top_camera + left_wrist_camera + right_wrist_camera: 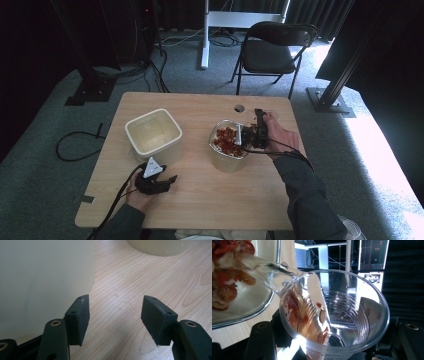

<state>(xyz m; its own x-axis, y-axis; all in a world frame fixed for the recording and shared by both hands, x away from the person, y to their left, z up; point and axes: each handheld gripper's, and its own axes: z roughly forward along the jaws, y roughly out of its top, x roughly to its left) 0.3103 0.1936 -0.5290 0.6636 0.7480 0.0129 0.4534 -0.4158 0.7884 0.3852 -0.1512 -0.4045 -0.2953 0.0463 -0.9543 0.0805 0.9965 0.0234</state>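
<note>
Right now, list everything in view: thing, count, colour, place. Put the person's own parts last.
Table: one, light wood, centre of the high view.
Square tub: one, cream, empty, left half of the table.
Bowl: one, cream with a clear rim, right of centre, holding red food.
Plastic cup: one, clear with red smears, tipped at the bowl's rim.
Folding chair: one, black, on the carpet beyond the table.
Cables: several, black, on the carpet to the left.
Left hand-held gripper: one, black, open, beside the tub.
Right hand-held gripper: one, black, at the bowl, around the cup.
Sleeves: two, dark, near edge.
</note>
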